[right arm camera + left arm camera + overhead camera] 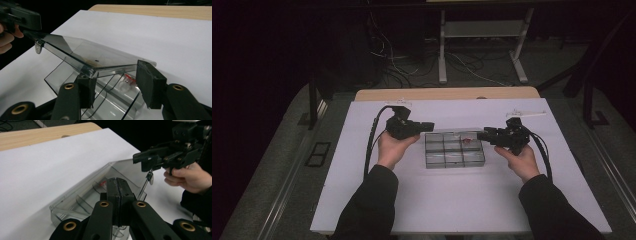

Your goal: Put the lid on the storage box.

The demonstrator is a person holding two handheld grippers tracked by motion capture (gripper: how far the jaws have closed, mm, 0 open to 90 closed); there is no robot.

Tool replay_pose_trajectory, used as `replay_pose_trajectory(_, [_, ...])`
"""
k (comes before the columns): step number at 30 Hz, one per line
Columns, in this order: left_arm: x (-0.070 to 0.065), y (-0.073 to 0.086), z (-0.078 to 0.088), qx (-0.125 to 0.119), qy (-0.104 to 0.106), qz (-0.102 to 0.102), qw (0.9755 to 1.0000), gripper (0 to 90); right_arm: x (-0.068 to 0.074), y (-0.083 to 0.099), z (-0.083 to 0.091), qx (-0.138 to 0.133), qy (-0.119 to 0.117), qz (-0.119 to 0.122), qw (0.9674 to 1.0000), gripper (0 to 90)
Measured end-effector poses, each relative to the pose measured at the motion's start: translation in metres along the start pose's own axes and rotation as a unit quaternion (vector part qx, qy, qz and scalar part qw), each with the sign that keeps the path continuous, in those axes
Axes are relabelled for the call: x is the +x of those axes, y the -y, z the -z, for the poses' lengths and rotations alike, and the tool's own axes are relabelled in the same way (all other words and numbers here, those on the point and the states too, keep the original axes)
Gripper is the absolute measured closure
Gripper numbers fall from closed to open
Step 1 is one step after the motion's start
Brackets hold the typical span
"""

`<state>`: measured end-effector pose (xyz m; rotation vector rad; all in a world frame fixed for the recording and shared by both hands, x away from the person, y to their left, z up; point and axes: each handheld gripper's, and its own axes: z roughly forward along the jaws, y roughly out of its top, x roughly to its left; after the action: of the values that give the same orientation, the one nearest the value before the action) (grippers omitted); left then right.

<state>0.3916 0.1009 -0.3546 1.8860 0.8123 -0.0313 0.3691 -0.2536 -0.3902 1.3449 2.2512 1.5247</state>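
The clear compartment box (454,149) is seen at the middle of the surface (462,210) – its long axis from 9 to 3 o'clock – between the shut, empty left claw (428,126) and the half-open right claw (482,134) straddling the raised lid (95,58).

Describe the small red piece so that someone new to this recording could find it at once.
A white sheet covers the table, and at its centre sits a clear plastic compartment box with two rows of three. The small red piece lies in the far row's right-hand compartment. It is the only spot of colour in the see-through box.
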Motion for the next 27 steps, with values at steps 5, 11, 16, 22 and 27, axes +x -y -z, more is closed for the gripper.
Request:
replay_pose_trajectory(5, [-0.002,0.009,0.000,-0.005,0.004,-0.003,1.0000,88.4,0.004,0.005,0.006,0.001,0.005,0.005,1.0000,50.0])
replay_pose_trajectory(11, [-0.008,0.017,0.000,-0.002,0.003,-0.012,0.9999,88.4,0.008,0.014,0.011,0.008,0.010,0.013,0.9998,49.8])
replay_pose_trajectory(16, [-0.013,0.026,-0.001,-0.001,-0.005,-0.034,0.9994,88.4,0.011,0.022,0.012,0.015,0.014,0.018,0.9996,49.8])
replay_pose_trajectory(22, [-0.013,0.035,-0.002,-0.001,-0.006,-0.032,0.9995,88.3,0.012,0.031,0.012,0.019,0.014,0.017,0.9996,49.9])
replay_pose_trajectory(27, [-0.013,0.044,-0.004,0.000,-0.005,-0.029,0.9996,88.3,0.012,0.039,0.011,0.028,0.017,0.019,0.9993,49.9])
